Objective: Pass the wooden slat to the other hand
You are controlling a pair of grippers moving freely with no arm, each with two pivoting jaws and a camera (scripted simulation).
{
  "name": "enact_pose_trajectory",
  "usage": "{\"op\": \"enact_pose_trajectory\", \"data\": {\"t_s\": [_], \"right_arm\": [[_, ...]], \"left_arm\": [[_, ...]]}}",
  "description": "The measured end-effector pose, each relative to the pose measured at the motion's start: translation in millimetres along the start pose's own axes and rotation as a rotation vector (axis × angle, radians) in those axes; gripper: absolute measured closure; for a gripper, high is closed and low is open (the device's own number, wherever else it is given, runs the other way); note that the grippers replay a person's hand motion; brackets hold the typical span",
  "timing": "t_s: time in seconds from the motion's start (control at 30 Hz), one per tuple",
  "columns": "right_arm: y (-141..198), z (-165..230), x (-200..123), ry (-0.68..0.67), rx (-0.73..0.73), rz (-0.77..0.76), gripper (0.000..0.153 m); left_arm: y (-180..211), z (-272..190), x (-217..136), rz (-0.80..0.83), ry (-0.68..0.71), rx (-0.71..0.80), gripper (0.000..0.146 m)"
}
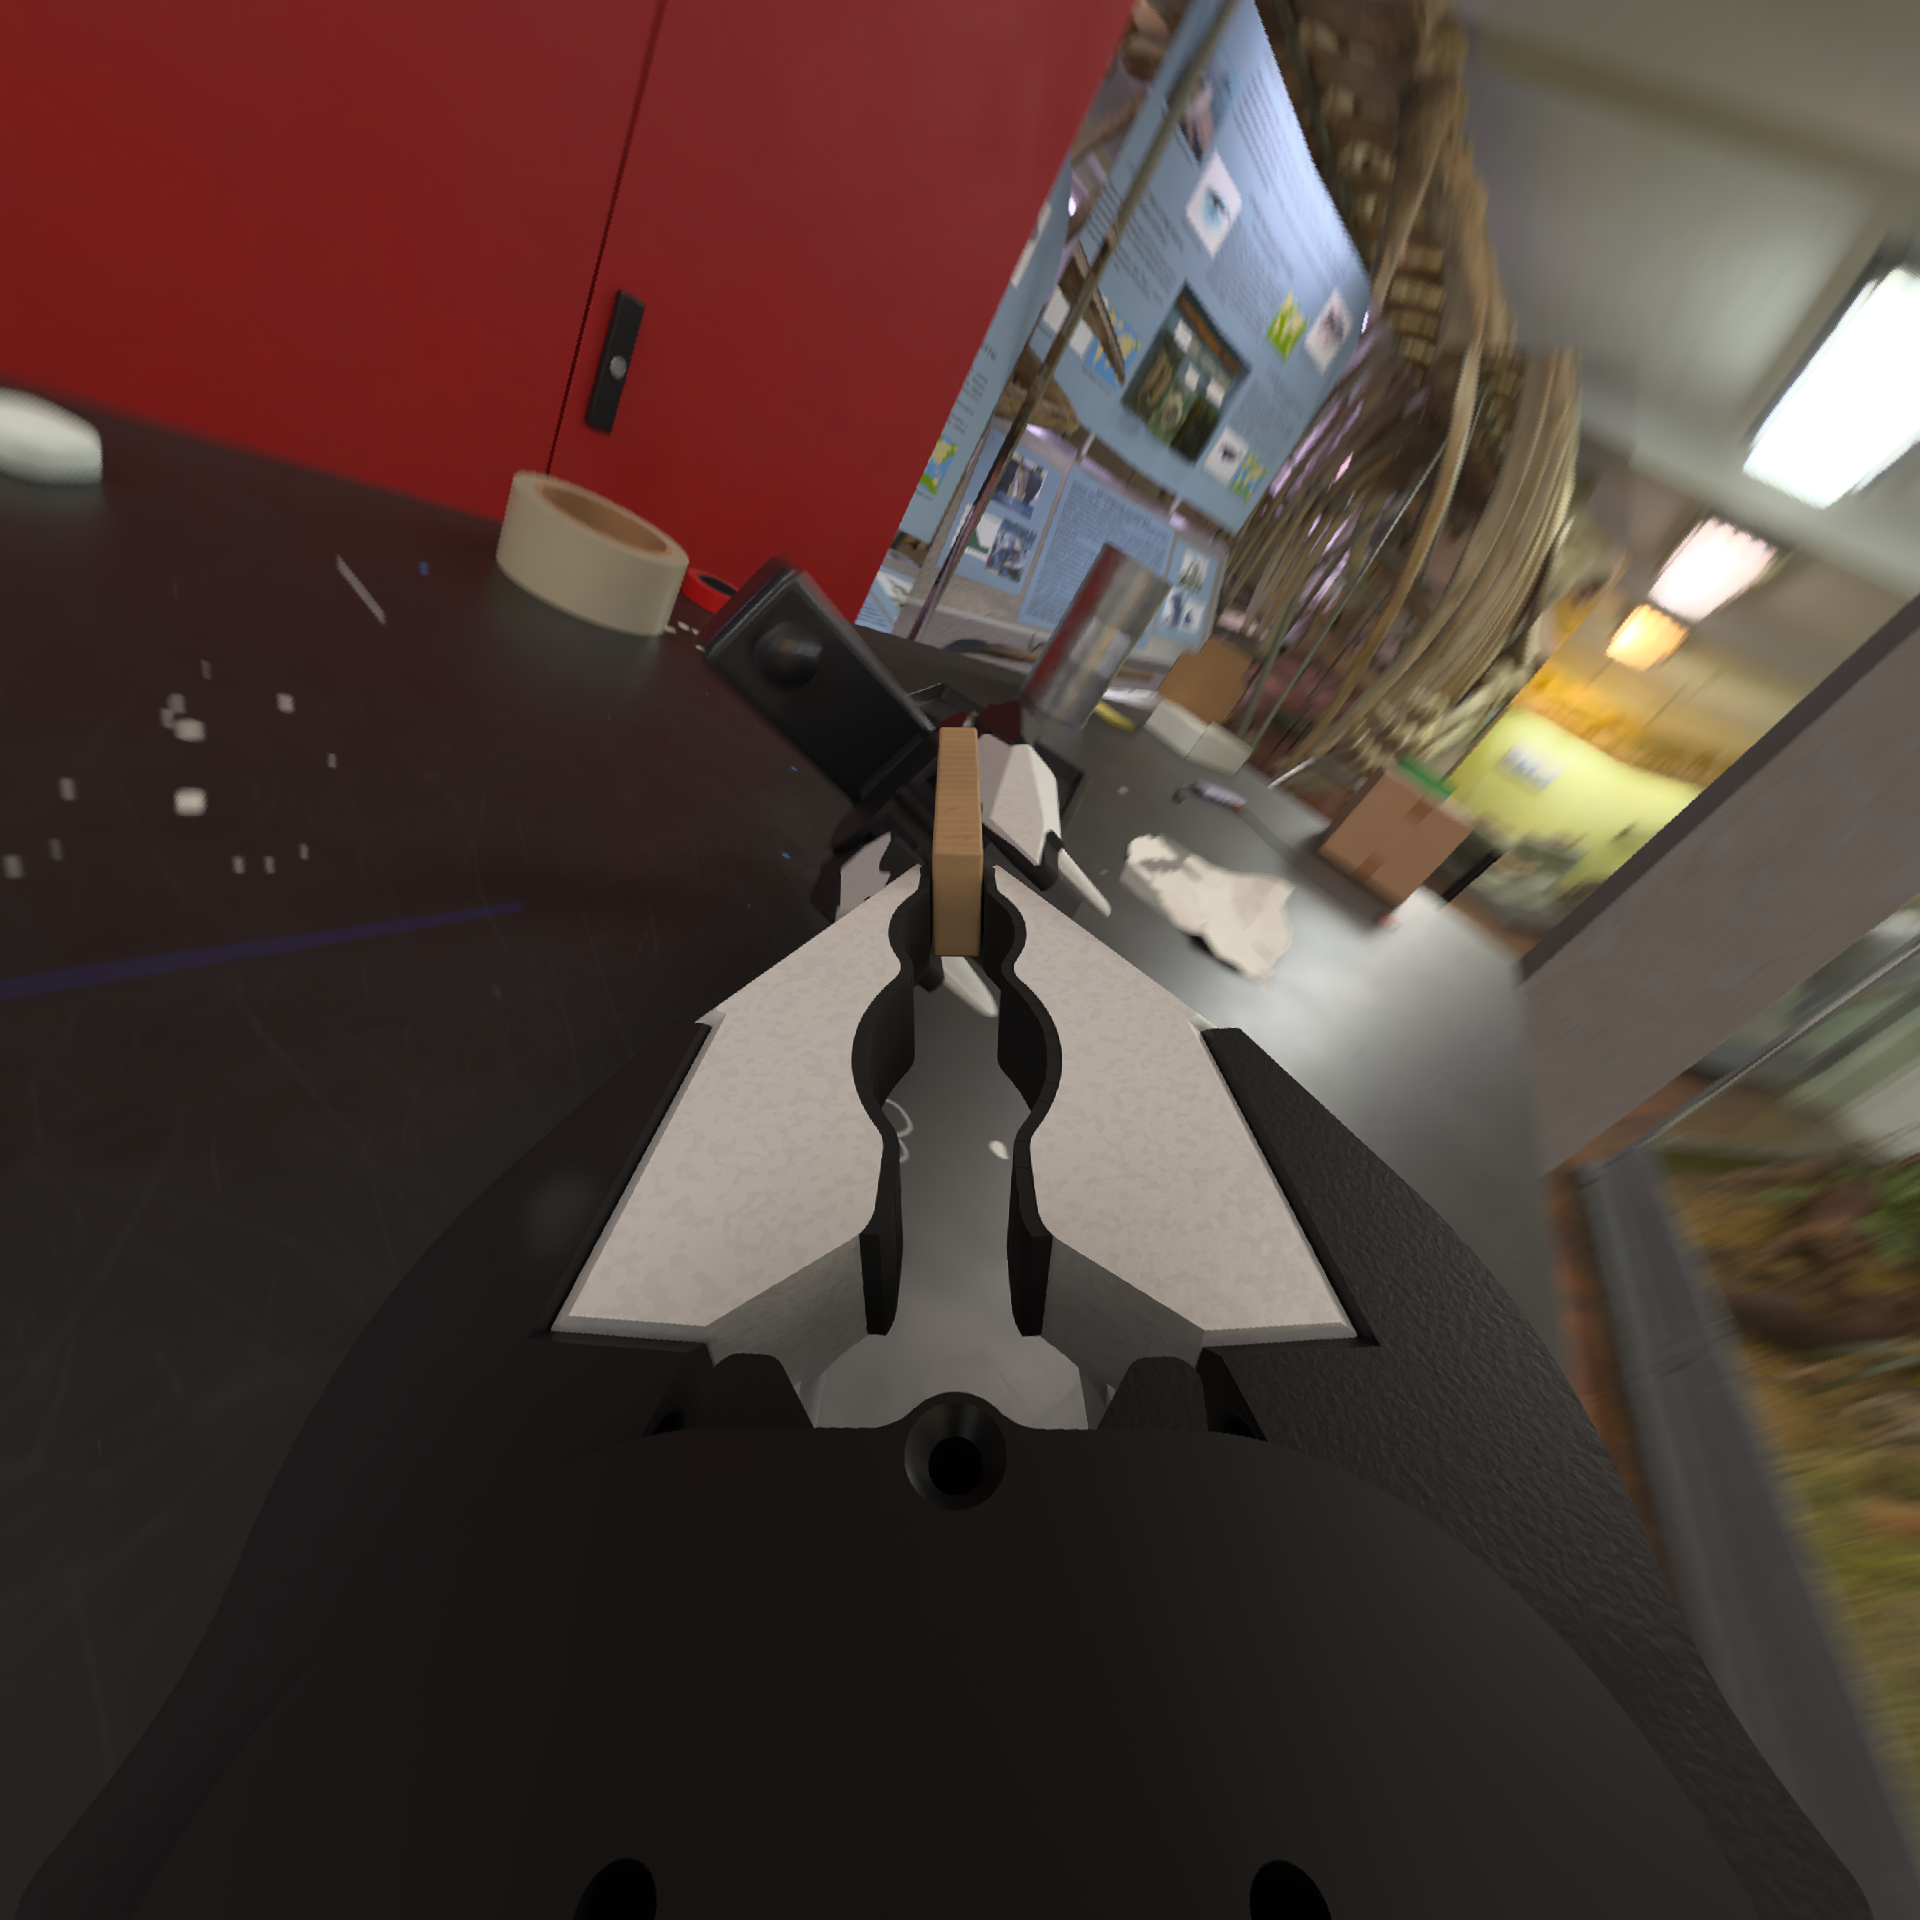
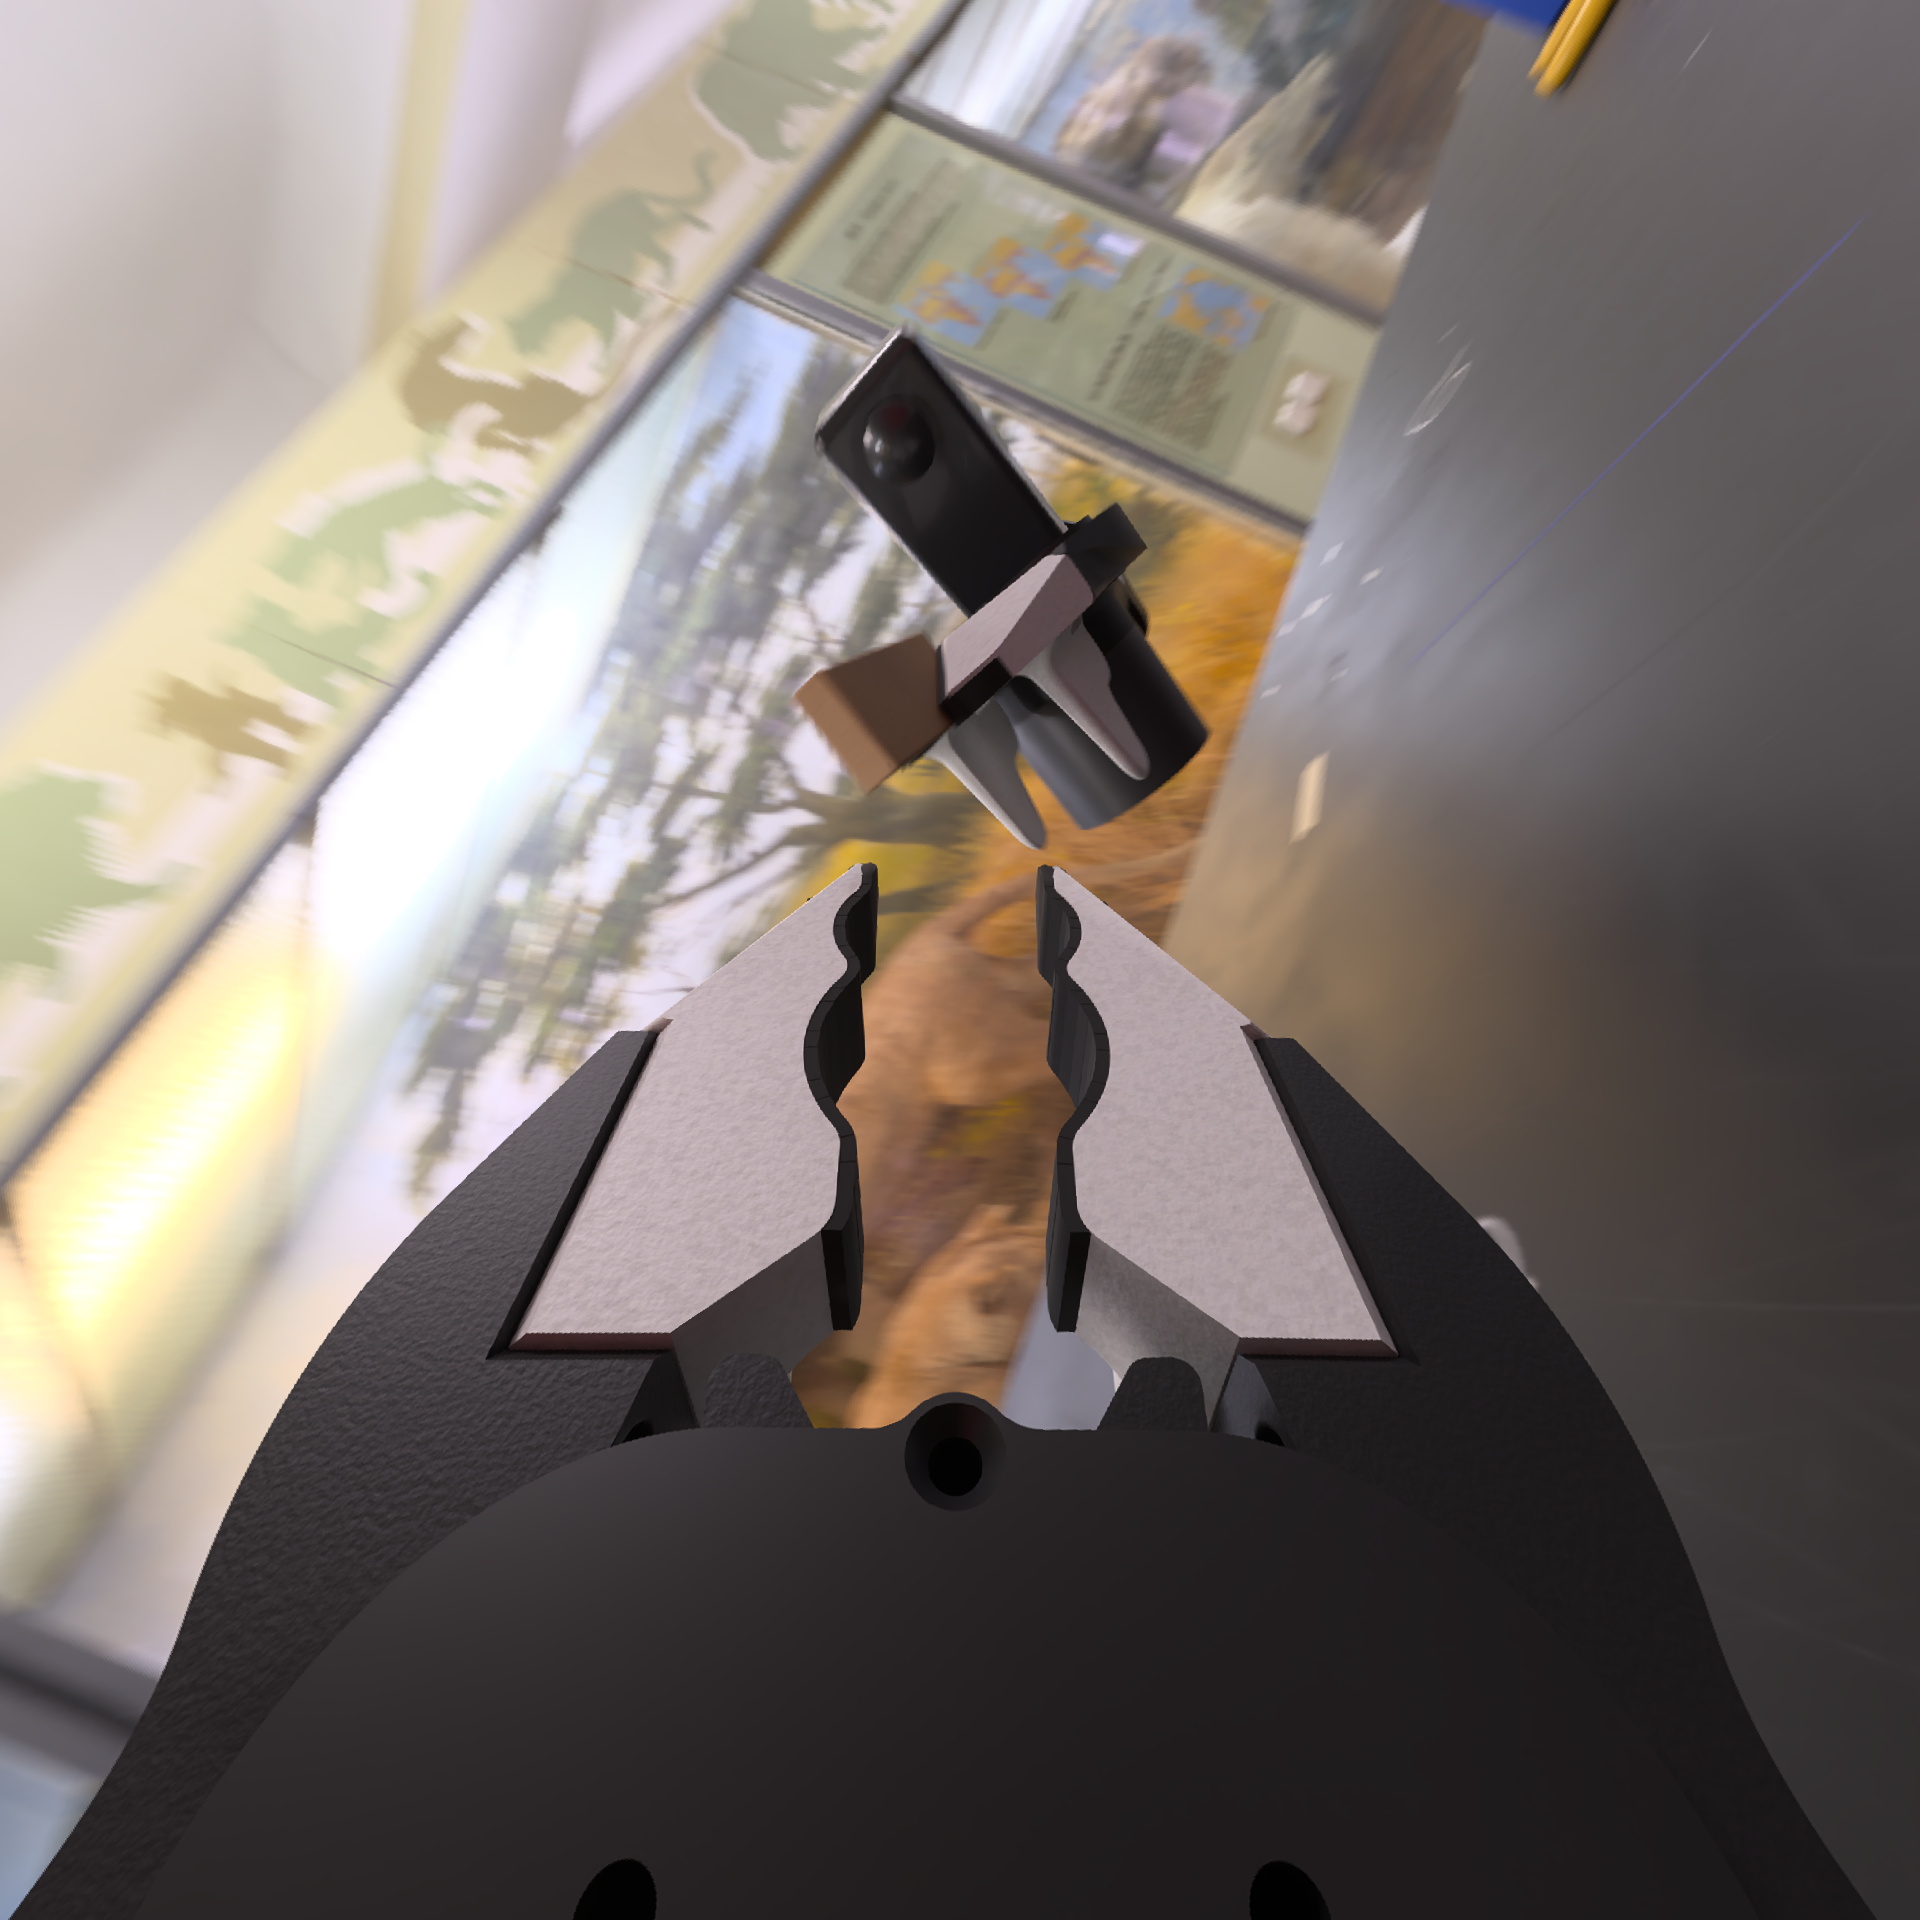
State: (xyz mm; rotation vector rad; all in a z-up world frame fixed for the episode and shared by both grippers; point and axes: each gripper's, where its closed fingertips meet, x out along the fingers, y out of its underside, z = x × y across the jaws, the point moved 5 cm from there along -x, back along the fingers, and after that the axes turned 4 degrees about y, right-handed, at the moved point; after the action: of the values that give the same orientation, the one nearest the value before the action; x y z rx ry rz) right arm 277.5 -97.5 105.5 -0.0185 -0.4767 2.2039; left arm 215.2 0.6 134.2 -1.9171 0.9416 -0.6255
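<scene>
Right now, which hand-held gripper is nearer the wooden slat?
Left. The left hand-held gripper is shut on the wooden slat, pinching it at its fingertips. The right hand-held gripper is open, facing the slat across a gap, not touching it.

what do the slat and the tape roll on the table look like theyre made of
The slat looks like light, unvarnished wood: tan, matte, with faint grain lines on its end face. The tape roll looks like cream paper masking tape wound on a brown cardboard core; its matte surface suggests paper, though it can't be told for sure.
</scene>
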Motion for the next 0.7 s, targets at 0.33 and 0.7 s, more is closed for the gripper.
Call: {"op": "enact_pose_trajectory", "data": {"t_s": [0.33, 0.7], "right_arm": [[-56, 1, -10, 0.583, -1.031, -0.153, 0.135], [-147, -12, -40, 0.805, -1.191, -0.464, 0.134]], "left_arm": [[-2, 62, -18, 0.135, -0.061, -0.272, 0.138], [-98, 133, 29, 0.333, -0.015, -0.088, 0.138]]}}
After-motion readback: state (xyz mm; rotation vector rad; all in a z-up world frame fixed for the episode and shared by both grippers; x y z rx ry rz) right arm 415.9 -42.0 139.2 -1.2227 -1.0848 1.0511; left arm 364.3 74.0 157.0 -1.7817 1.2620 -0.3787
